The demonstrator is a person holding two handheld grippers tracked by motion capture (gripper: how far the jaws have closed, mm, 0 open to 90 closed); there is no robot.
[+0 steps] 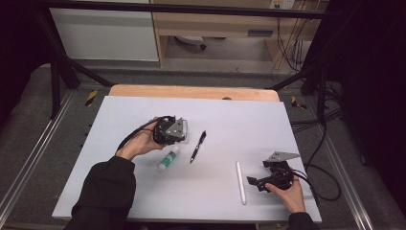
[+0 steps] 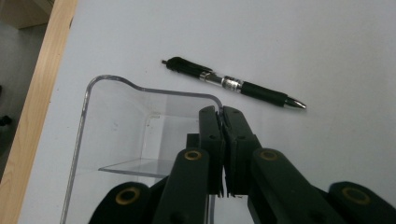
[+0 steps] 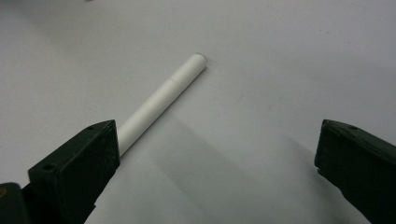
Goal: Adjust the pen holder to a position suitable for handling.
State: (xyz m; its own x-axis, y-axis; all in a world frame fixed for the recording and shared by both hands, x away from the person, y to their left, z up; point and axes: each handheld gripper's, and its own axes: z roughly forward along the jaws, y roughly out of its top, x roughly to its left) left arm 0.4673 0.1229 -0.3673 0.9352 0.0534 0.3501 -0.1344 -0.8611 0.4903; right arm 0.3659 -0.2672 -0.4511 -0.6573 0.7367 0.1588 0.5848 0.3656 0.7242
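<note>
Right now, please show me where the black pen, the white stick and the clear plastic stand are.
black pen [image 2: 233, 85]: left gripper view, on the middle of its barrel.
white stick [image 3: 163, 99]: right gripper view, on its middle section.
clear plastic stand [image 2: 116, 126]: left gripper view, on its curved transparent wall.

The worktop [image 1: 143, 191] is a plain pale grey sheet with a light wood strip along its far edge, and on it lie a black pen [image 1: 197, 146] with a silver tip and a clear band at its middle, a plain white stick [image 1: 241, 182], and a white tube with green markings [image 1: 168, 159]. Both tools, left [image 2: 223, 154] and right [image 3: 215, 172], are black, the left with brass-coloured rivets and a grey plate on top. The stand [image 2: 116, 135] at the left tool is clear and colourless, and the person's sleeve [image 1: 105, 191] is black.
</note>
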